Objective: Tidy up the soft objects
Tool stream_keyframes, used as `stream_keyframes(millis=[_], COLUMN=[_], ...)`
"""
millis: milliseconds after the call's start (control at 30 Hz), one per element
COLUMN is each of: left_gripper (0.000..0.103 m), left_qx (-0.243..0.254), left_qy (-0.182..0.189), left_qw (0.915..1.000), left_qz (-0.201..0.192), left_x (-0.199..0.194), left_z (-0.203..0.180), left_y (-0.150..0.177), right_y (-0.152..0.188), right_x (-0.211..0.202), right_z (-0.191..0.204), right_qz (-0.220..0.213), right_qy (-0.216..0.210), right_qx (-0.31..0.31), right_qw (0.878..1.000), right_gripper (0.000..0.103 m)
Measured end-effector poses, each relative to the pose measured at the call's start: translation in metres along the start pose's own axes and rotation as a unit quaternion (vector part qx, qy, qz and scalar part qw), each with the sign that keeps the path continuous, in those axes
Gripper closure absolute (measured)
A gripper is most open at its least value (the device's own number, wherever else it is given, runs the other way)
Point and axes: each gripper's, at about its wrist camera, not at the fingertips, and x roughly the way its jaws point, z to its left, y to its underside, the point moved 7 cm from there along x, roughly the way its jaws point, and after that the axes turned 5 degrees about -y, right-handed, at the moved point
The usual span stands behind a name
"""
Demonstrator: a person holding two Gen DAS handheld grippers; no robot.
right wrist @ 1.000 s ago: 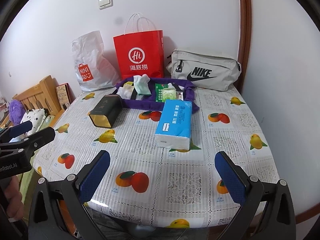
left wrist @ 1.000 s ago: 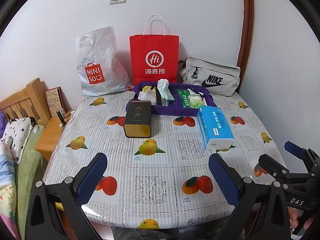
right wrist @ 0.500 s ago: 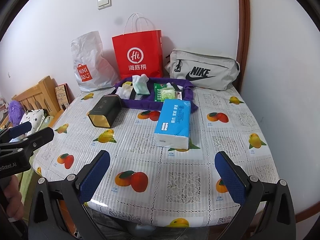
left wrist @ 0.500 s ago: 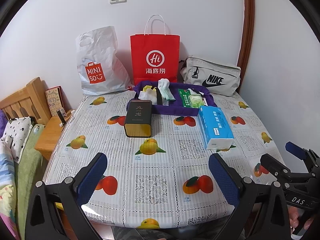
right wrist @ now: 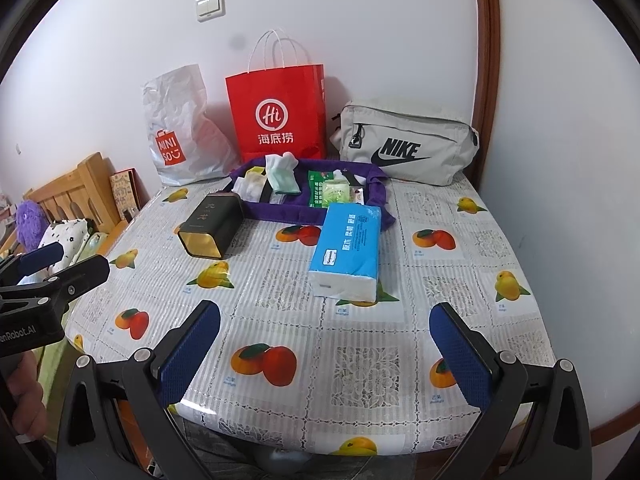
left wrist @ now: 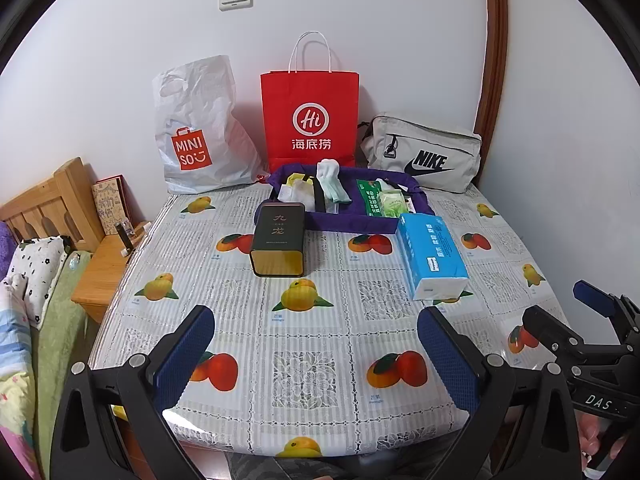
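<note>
A blue tissue pack [left wrist: 432, 255] [right wrist: 348, 250] lies on the fruit-print table [left wrist: 304, 320] [right wrist: 360, 332], right of centre. A dark tea tin [left wrist: 278, 240] [right wrist: 212, 226] lies on its side to the left. Behind them a purple fabric tray [left wrist: 348, 224] [right wrist: 280, 214] holds a pale green sock [left wrist: 332, 184] [right wrist: 282, 174], wipes packets [left wrist: 380, 200] [right wrist: 332, 192] and small items. My left gripper [left wrist: 316, 356] is open and empty above the near table edge. My right gripper [right wrist: 326, 348] is open and empty, also at the near edge.
A white Miniso bag [left wrist: 200, 128], a red paper bag [left wrist: 310, 120] and a grey Nike pouch [left wrist: 424, 152] stand along the back wall. A wooden bedhead [left wrist: 48, 204], nightstand [left wrist: 108, 264] and bedding [left wrist: 36, 272] lie left of the table. The wall is close on the right.
Both grippers have barely drifted; the scene sits slightly differently in the views. Nothing on the table has moved.
</note>
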Motion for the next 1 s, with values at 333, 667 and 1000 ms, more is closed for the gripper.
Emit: stream_keyframes(millis=[333,667,1000], left_gripper=[0.001,0.001,0.001], left_qx=[0.0,0.0,0.0], left_qy=[0.002,0.002,0.003], left_qw=[1.0,1.0,1.0], left_qz=[0.0,0.0,-0.001], left_x=[-0.0004,-0.0007,-0.0015], left_z=[0.0012,0.0016,0.0019], left_y=[-0.0013,-0.0008,-0.0015], right_y=[-0.0017,-0.0008,-0.0007], right_x=[-0.0011,0.0007,0.0007], right_z=[0.0057,0.0086,0.0083], right_qz=[-0.004,0.0,0.0], right_qy=[0.0,0.0,0.0], right_qx=[-0.009,-0.011,-0.011], right_qw=[1.0,1.0,1.0], right_gripper=[0.0,0.0,0.0])
